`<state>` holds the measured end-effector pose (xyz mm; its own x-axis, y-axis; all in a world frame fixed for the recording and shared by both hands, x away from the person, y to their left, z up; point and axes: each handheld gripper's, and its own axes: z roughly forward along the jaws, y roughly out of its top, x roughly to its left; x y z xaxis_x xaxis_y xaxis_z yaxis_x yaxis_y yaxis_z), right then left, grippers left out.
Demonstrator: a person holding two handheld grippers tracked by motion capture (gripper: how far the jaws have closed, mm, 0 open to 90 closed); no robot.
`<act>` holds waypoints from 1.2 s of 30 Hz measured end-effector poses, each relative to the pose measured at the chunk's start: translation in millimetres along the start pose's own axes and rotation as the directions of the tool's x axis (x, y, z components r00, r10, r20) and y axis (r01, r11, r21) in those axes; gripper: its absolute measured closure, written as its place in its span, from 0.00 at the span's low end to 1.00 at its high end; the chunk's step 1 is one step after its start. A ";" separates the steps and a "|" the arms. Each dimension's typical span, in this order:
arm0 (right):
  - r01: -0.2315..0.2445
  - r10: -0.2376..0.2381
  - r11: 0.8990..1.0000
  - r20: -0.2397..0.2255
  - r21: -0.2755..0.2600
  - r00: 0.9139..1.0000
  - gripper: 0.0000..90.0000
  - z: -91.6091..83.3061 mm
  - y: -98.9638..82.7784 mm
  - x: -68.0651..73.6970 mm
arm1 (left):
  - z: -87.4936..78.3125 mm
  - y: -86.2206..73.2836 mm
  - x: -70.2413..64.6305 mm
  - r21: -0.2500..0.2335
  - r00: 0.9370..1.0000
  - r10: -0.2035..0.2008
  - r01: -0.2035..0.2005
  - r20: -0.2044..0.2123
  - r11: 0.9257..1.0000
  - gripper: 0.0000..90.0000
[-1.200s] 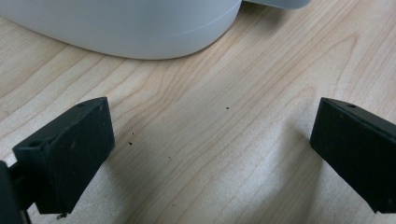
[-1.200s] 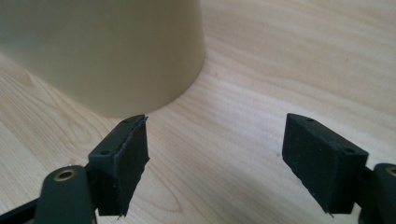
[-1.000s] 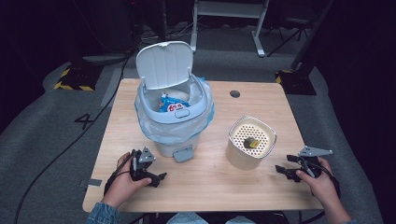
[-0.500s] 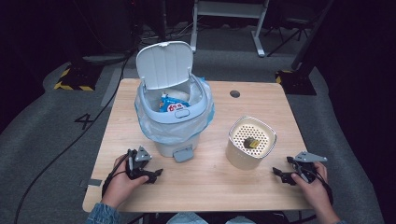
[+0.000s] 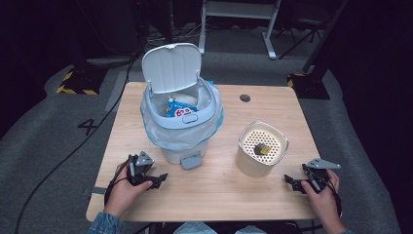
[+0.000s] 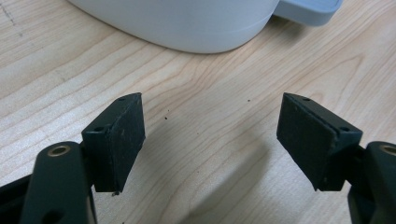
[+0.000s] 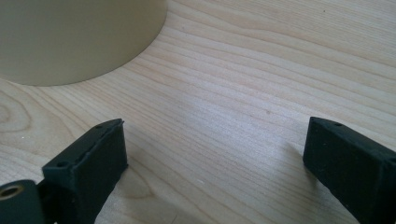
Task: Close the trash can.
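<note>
My left gripper (image 5: 159,179) rests low over the wooden table (image 5: 219,195) near its front left, held by a hand, just in front of the white pedal bin (image 5: 181,127). Its jaws have just been closing a little; they stand open with nothing between them (image 6: 210,135), and the bin's base (image 6: 187,23) lies ahead. My right gripper (image 5: 291,181) sits at the front right, beside the cream perforated container (image 5: 260,148). Its jaws have just been opening and stand open over bare wood (image 7: 215,158), with the container's wall (image 7: 79,37) ahead at the left.
The bin's lid (image 5: 171,67) stands up, a plastic liner hangs over the rim and a blue and red wrapper (image 5: 179,109) lies inside. A small yellow and dark item (image 5: 263,148) sits on the container's perforated top. A grey pedal (image 5: 191,161) juts toward the front.
Both hands stay almost where they were. The right gripper has shifted slightly toward the table's front edge. The bin and the container have not moved.
</note>
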<state>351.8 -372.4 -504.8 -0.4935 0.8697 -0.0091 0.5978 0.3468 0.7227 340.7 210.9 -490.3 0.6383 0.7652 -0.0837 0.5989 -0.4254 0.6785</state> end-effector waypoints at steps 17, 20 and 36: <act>0.001 -0.001 1.000 -0.002 -0.001 1.000 0.07 0.1 -0.1 -0.1 | -82.4 49.9 18.8 -0.238 0.999 -0.031 0.033 0.012 0.971 0.35; 0.001 -0.001 1.000 -0.002 -0.001 1.000 0.07 0.1 -0.1 -0.1 | -92.8 60.1 22.0 -0.282 0.999 -0.044 0.050 0.028 0.958 0.35; 0.001 -0.001 1.000 -0.002 0.000 1.000 0.07 0.1 0.0 -0.1 | -134.7 119.8 36.2 -0.394 1.000 -0.025 0.026 0.008 0.919 0.41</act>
<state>351.9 -372.5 -504.9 -0.4952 0.8688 -0.0085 0.5972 0.3475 0.7230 370.4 252.7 -313.7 0.6267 0.7719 -0.1064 0.3767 -0.1806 0.9086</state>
